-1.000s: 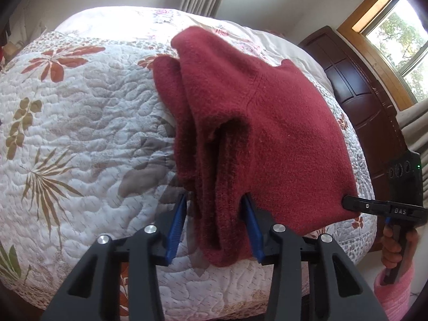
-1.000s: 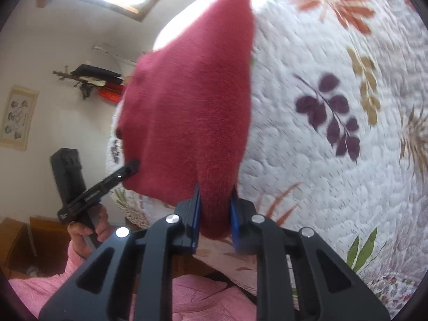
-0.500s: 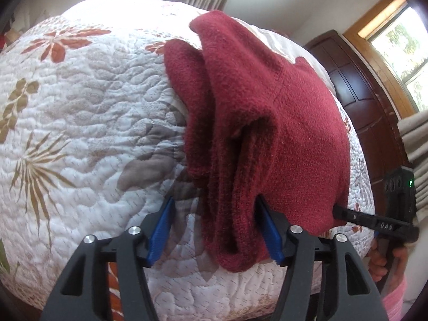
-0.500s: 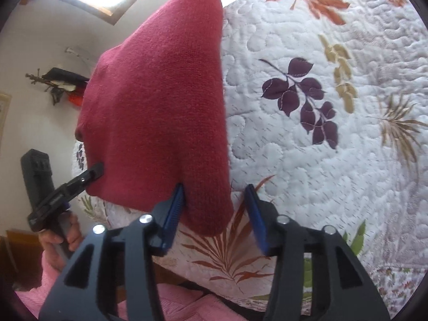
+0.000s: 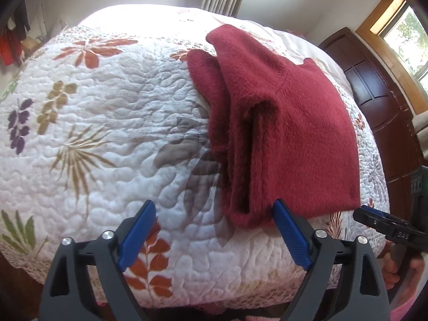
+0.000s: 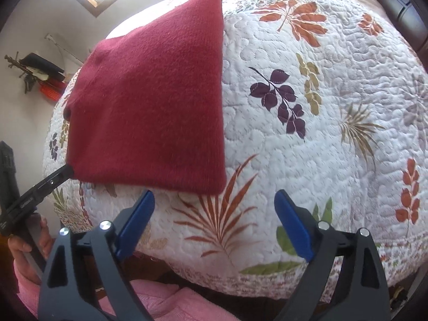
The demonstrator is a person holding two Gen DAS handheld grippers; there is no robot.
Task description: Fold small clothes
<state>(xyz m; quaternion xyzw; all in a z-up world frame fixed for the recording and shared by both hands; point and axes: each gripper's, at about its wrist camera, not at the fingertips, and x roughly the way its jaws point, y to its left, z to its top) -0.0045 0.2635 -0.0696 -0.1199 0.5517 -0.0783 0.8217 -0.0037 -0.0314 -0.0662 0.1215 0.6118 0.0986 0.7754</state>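
Observation:
A dark red fleece garment (image 5: 289, 123) lies folded on the floral quilt (image 5: 107, 133); its layered left edge shows a dark gap between the folds. My left gripper (image 5: 214, 204) is open just short of the garment's near left corner, holding nothing. In the right wrist view the garment (image 6: 149, 101) lies flat as a smooth four-sided shape. My right gripper (image 6: 214, 195) is open in front of its near right corner, apart from it. The left gripper (image 6: 48, 184) shows in profile at the garment's near left corner.
The quilt (image 6: 321, 107) covers a bed whose near edge drops off just under both grippers. A dark wooden door (image 5: 379, 93) stands right of the bed. A person's pink sleeve (image 6: 160, 305) is below, and a hand (image 6: 24, 243) holds the left gripper's handle.
Both grippers opened, let go of the garment's near edge and drew back toward the bed's edge. The garment, held up before, now rests flat on the quilt.

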